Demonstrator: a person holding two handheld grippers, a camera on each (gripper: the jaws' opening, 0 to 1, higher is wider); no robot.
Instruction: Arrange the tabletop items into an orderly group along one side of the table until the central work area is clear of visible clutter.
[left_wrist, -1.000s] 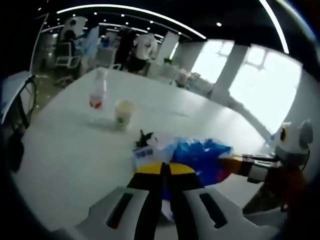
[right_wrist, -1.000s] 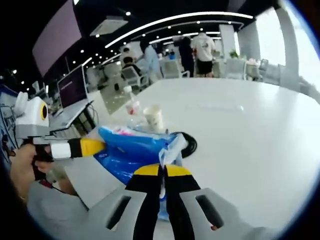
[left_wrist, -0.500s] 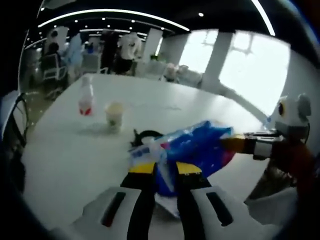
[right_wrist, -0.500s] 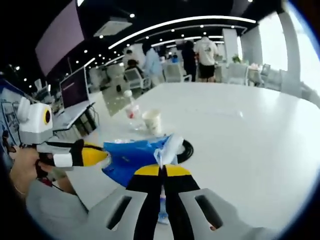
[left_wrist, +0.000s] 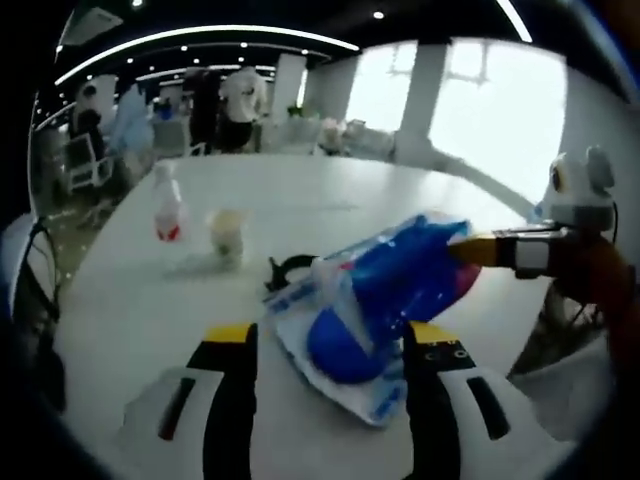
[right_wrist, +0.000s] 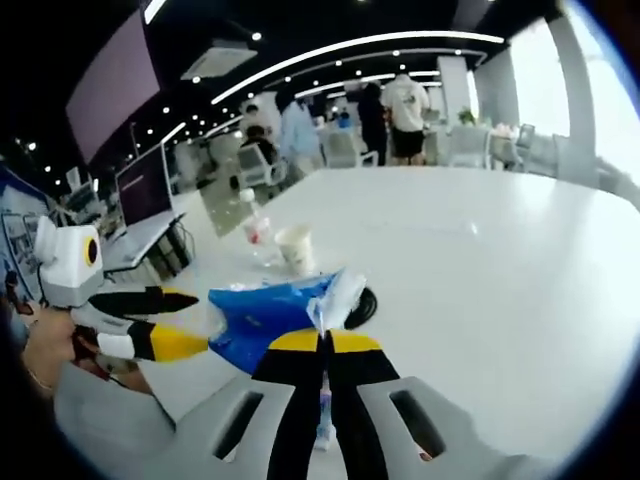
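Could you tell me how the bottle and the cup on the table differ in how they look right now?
The bottle is taller and narrower, with a cap on top; the cup is shorter, wider and open-topped. The bottle looks clear with a red band low down, while the cup is pale and cream-coloured. Both stand upright on the white table, side by side, beyond the blue bag.

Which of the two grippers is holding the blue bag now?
The right gripper: its jaws are shut on the blue bag. The left gripper stands open, jaws apart on either side of the bag.
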